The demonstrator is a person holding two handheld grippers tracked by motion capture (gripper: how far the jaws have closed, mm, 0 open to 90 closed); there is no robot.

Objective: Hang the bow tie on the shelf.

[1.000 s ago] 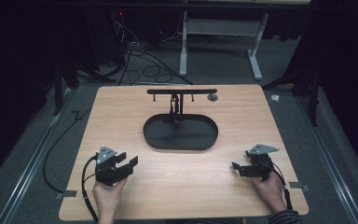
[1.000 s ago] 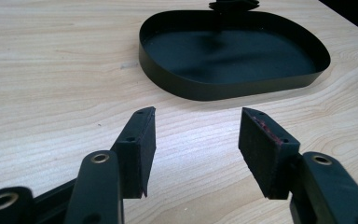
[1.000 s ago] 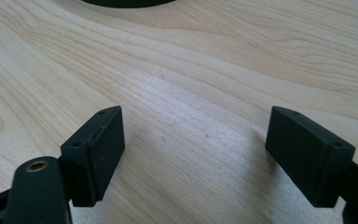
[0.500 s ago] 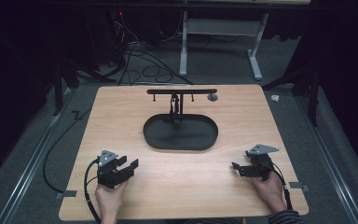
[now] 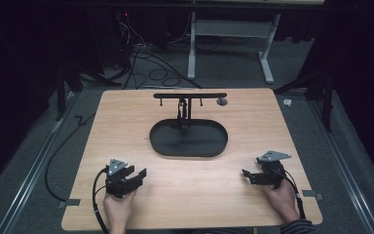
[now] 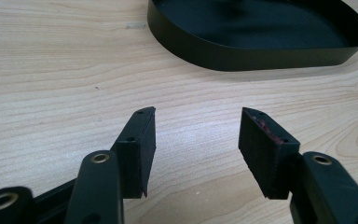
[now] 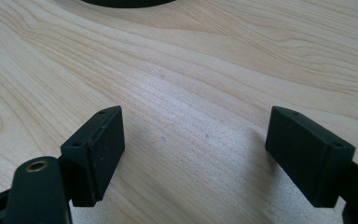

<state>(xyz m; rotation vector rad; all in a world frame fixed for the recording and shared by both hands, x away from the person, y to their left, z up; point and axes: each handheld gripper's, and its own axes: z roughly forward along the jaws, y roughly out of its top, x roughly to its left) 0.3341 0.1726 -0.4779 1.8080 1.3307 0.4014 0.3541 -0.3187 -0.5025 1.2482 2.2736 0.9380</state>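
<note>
The black oval tray sits at the centre of the high view on the wooden table, with a T-shaped black stand rising from its far end toward the upper middle of the frame. The left gripper rests at the lower left, its jaws spread apart with nothing between them; in the left gripper view the tray wall lies across the upper right of the frame, well apart from the jaws. The right gripper rests at the lower right, jaws likewise wide apart and empty over bare wood. The tray appears to be thin sheet metal: judged stiff, fairly light, with a smooth finish that may slip under the pads. The upright rim wall is the likely place to take hold, one jaw inside and one outside, near a long side. The stand may make the far end heavier, so a single-sided grasp could tip it
</note>
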